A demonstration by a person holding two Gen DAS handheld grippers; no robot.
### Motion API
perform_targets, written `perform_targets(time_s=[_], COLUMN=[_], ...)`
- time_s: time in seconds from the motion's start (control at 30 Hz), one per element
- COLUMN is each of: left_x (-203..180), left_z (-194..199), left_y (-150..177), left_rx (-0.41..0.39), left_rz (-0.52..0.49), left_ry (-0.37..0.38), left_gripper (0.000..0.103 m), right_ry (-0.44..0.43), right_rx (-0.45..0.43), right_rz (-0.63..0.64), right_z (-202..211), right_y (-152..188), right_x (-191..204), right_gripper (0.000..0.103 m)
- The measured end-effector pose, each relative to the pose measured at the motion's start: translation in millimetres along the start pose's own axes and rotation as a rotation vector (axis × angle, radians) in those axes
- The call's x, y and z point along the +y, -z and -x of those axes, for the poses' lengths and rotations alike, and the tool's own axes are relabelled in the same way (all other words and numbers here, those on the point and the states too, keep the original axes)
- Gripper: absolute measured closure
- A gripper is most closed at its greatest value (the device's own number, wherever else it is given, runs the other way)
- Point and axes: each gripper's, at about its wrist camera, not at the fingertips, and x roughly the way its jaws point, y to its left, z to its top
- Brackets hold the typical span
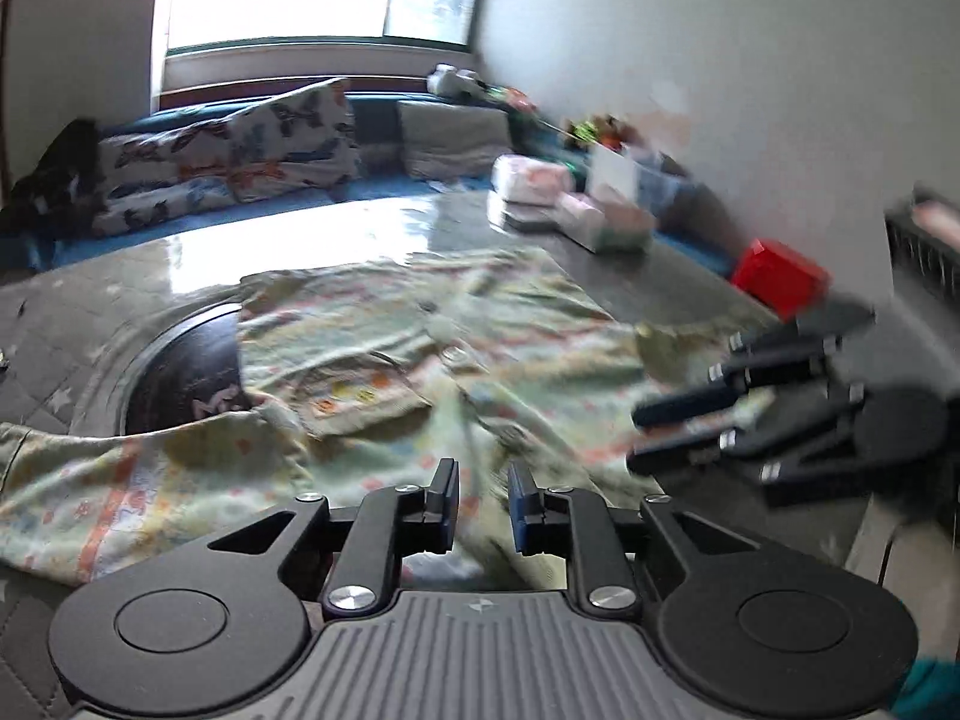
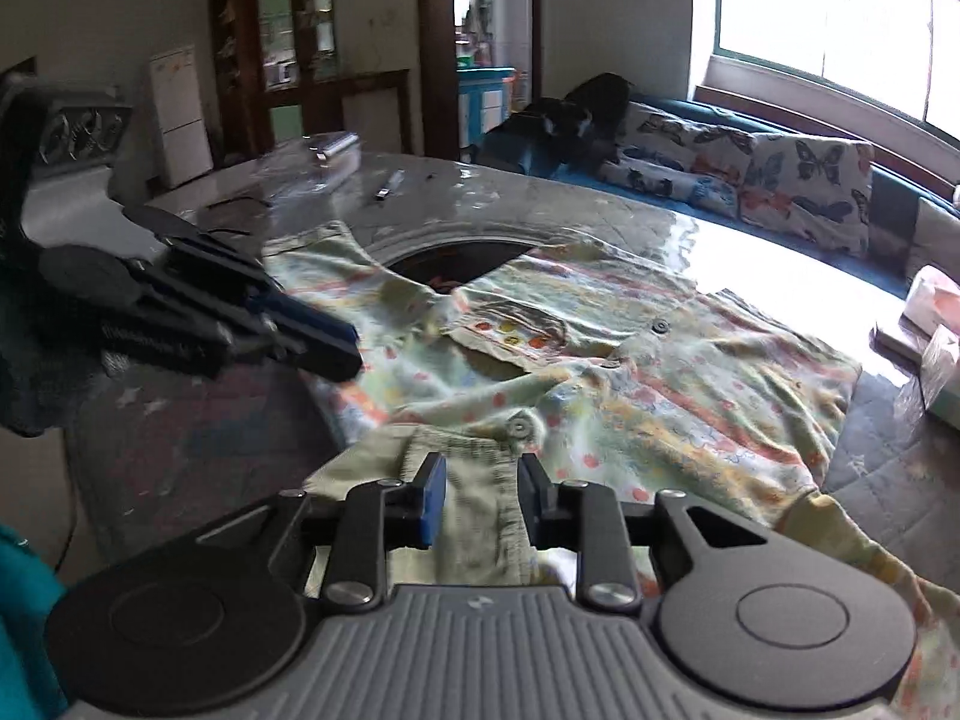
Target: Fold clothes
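Items, left to right.

1. Cushions (image 1: 240, 150): butterfly print, on the blue sofa (image 1: 384, 192) behind the table; out of the work area.

2. Table (image 1: 336, 234): glossy grey top carrying the garment. A dark round inset (image 1: 186, 372) shows at the left, partly covered by cloth.

3. Shirt (image 1: 420, 330): pale green, small coloured print, buttons and a chest pocket (image 1: 360, 396). Spread nearly flat across the table's near half, front up, one sleeve (image 1: 108, 480) trailing off to the left. Laid open this way, probably so that sides and sleeves can be turned inward. No fold made yet, as judged.

4. Left gripper (image 1: 483, 507): low over the shirt's near edge, jaws a narrow gap apart, cloth showing between them. Whether they pinch it I cannot tell. Placed there, it seems, to take the hem.

5. Right gripper (image 2: 480, 498): at the near edge further right, jaws narrowly apart astride a ribbed, stitched band (image 2: 480, 480) of the shirt, perhaps collar or cuff. Contact with the pads is unclear.

6. Packets (image 1: 558, 204): soft white and pink packs stacked at the table's far right, clear of the shirt.

7. Red box (image 1: 780, 279): beyond the right table edge, by the wall.
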Motion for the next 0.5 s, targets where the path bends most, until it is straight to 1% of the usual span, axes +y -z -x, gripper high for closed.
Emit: perform_targets(time_s=[0.1, 0.2, 0.3, 0.43, 0.5], left_x=[13, 24, 28, 30, 29], left_z=[-15, -34, -46, -45, -42], left_y=[-2, 2, 12, 27, 28], left_rx=[0.004, 0.037, 0.076, 0.084, 0.085], left_rz=[0.019, 0.037, 0.035, 0.014, 0.008], left_ry=[-0.07, -0.109, -0.123, -0.132, -0.139], left_gripper=[0.084, 0.084, 0.084, 0.083, 0.083], right_ry=[0.034, 0.048, 0.046, 0.039, 0.037], right_rx=[0.01, 0.032, 0.07, 0.083, 0.092], right_rz=[-0.01, -0.033, -0.022, -0.009, -0.006], right_z=[-17, -30, -35, -28, -25], right_y=[5, 13, 22, 30, 30], right_x=[-4, -8, -6, -4, -5], right_gripper=[0.077, 0.077, 0.077, 0.077, 0.077])
